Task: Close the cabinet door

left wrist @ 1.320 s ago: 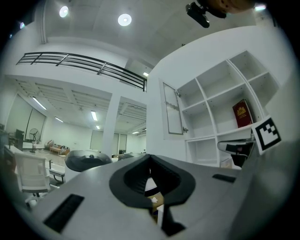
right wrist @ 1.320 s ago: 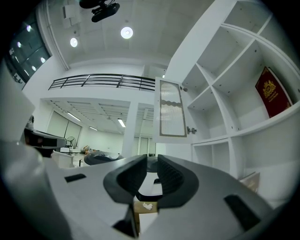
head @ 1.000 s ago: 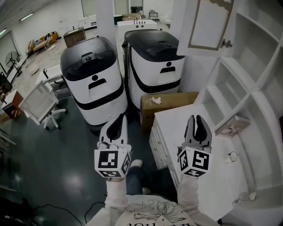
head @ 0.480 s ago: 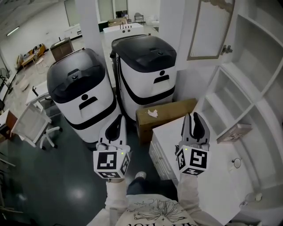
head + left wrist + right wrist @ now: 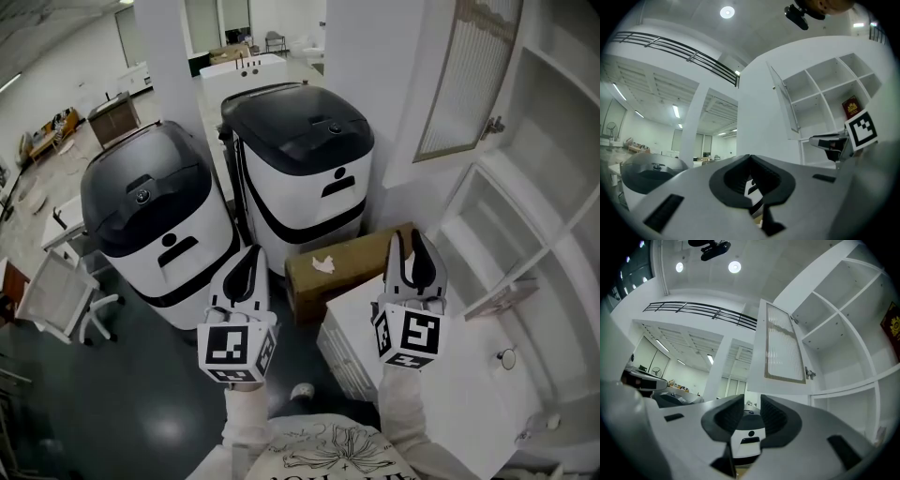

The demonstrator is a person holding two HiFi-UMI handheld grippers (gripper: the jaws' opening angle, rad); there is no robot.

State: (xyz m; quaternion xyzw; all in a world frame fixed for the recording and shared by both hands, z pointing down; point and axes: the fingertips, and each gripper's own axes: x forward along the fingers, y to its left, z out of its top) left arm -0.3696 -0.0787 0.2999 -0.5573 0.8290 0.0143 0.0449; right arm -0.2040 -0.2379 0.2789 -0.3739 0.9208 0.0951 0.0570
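Observation:
The white cabinet door (image 5: 469, 80) with a ribbed glass panel stands swung open at the upper right, its small latch knob (image 5: 494, 125) on the edge nearest the shelves. In the right gripper view the cabinet door (image 5: 784, 348) fills the space above the jaws. My right gripper (image 5: 410, 236) is held level below and left of the door, apart from it. Its jaws have just been opening and stand open with nothing between them. My left gripper (image 5: 251, 249) is further left over the floor, its tips meeting, holding nothing. The left gripper view shows the cabinet door (image 5: 785, 105) edge-on.
Two white-and-black machines (image 5: 300, 159) (image 5: 155, 220) stand ahead, with a cardboard box (image 5: 342, 262) against the nearer one. A white drawer unit (image 5: 422, 394) lies under my right arm. Open white shelves (image 5: 534, 216) hold a book (image 5: 506, 295). An office chair (image 5: 61, 295) stands far left.
Both grippers moved forward toward the machines and the cabinet; the door looms larger and closer at the upper right. The right jaws spread wider apart.

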